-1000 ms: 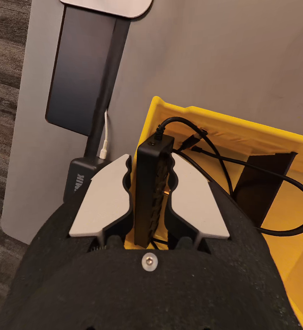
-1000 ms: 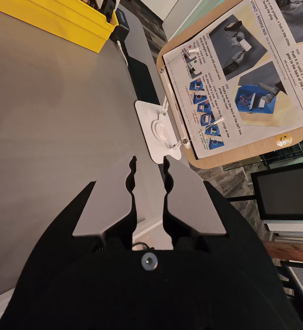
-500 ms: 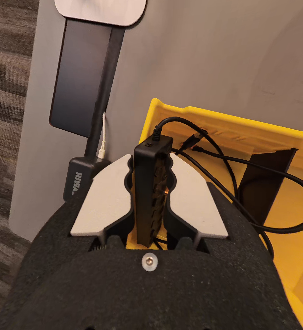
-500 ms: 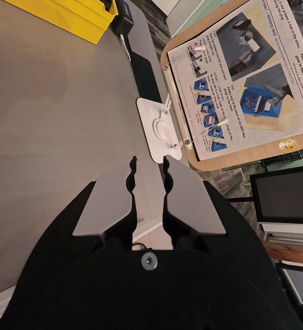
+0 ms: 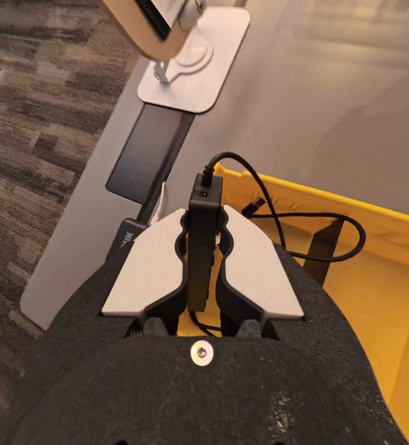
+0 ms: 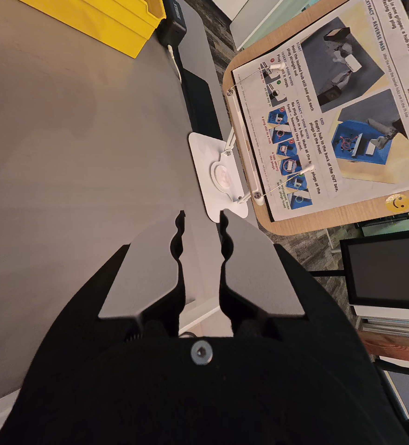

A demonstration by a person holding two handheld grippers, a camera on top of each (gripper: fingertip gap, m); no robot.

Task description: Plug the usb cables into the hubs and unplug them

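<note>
USB hub (image 5: 204, 240) is clamped lengthwise in left claw (image 5: 204, 218) above yellow bin (image 5: 379, 231); right claw (image 6: 201, 214), parted and empty, is held well apart.

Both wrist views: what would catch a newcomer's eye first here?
In the left wrist view, the left gripper clamps a black USB hub above the yellow bin, its cable looping inside. In the right wrist view, the right gripper hangs open over the grey table, near an instruction board.
</note>
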